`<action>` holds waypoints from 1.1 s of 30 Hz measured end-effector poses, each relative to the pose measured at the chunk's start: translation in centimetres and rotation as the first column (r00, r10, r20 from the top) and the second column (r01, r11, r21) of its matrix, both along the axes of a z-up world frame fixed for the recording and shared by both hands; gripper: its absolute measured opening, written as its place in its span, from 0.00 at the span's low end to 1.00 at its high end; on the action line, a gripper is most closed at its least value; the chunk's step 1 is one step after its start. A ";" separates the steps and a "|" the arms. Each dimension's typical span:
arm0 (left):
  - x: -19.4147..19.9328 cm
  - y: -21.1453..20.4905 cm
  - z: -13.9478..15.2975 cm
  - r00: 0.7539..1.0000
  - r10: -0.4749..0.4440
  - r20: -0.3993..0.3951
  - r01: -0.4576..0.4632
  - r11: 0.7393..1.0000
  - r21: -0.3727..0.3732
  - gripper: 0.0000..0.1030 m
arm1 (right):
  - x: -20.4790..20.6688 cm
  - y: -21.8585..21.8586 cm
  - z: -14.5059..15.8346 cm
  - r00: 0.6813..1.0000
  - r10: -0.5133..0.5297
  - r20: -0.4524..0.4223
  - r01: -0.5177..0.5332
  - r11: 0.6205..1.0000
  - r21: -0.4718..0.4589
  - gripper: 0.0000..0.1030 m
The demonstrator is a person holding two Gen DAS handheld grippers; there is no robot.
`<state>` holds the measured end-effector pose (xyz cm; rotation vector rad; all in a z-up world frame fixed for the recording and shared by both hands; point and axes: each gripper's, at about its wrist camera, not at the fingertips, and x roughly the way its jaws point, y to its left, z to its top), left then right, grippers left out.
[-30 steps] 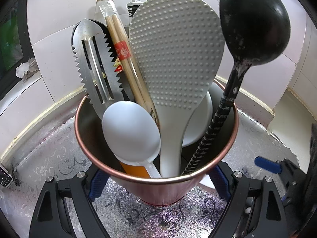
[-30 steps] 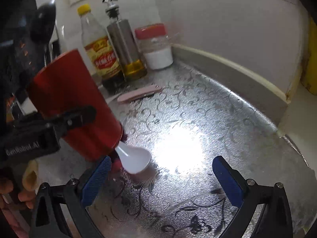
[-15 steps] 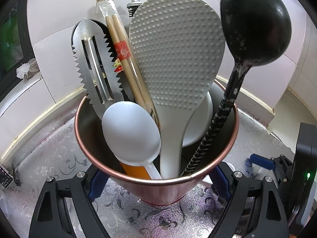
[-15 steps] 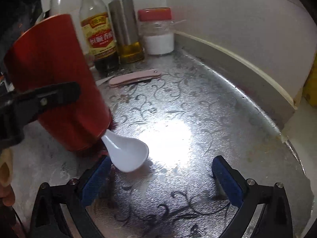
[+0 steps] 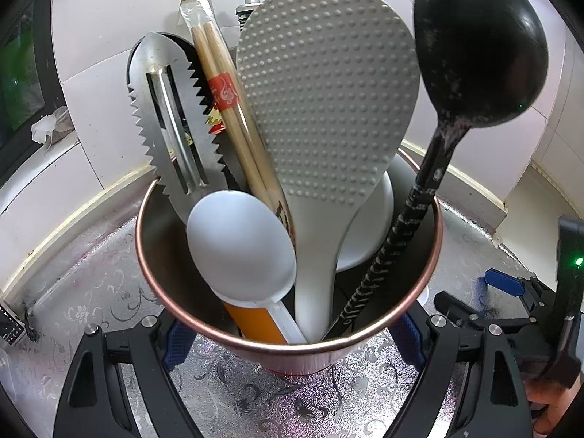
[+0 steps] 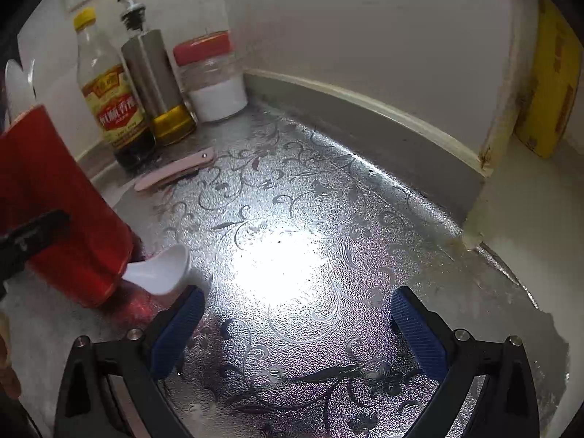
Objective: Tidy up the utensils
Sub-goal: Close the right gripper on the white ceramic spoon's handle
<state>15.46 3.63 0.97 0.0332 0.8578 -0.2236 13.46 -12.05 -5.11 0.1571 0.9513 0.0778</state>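
Observation:
My left gripper [image 5: 294, 337] is shut on a red metal cup [image 5: 153, 255], its blue pads pressed to both sides of the wall. Standing in the cup are a dotted white rice paddle [image 5: 325, 102], a black ladle [image 5: 478, 47], serrated metal tongs [image 5: 164, 116], wrapped chopsticks [image 5: 226, 109] and a white spoon [image 5: 241, 244]. In the right wrist view the cup [image 6: 62, 211] is at the left, and a loose white spoon [image 6: 160, 273] lies against its base. My right gripper [image 6: 297, 328] hangs open over bare counter, its left pad just below that spoon.
A pink-handled utensil [image 6: 175, 173] lies on the patterned foil counter [image 6: 328, 219] behind the cup. A sauce bottle [image 6: 109, 102], a steel oil dispenser [image 6: 157, 84] and a red-lidded jar [image 6: 211, 76] stand against the back wall. A raised ledge [image 6: 401, 135] bounds the counter; a yellow box [image 6: 551, 84] stands beyond.
My right gripper has shifted and rolled, so the cup and loose spoon now sit further left in its view. It shows more at the right of the left wrist view. The left gripper and cup are unmoved.

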 end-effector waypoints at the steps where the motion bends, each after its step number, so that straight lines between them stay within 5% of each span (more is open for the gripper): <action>1: 0.0 0.0 0.0 1.000 0.000 0.000 0.000 1.000 0.000 0.87 | 0.0 -0.3 0.1 1.000 -0.005 0.006 0.005 0.999 0.037 1.00; 12: 0.0 0.0 0.0 1.000 0.000 0.000 0.000 1.000 0.000 0.87 | 0.5 0.7 0.0 0.999 0.042 0.031 -0.049 0.965 0.258 0.97; 23: 0.0 0.0 0.0 1.000 0.000 0.001 0.000 1.000 0.000 0.87 | 1.9 0.9 -1.6 0.996 0.073 0.043 -0.084 0.915 0.394 0.47; 28: 0.1 0.1 -0.1 1.000 0.000 0.000 0.000 1.000 -0.002 0.87 | 2.0 1.2 -2.1 0.997 0.074 0.034 -0.081 0.911 0.405 0.17; 33: 0.2 0.0 -0.1 1.000 -0.003 0.000 0.003 1.000 -0.002 0.87 | 1.9 1.5 -2.0 0.996 0.077 0.040 -0.087 0.907 0.412 0.08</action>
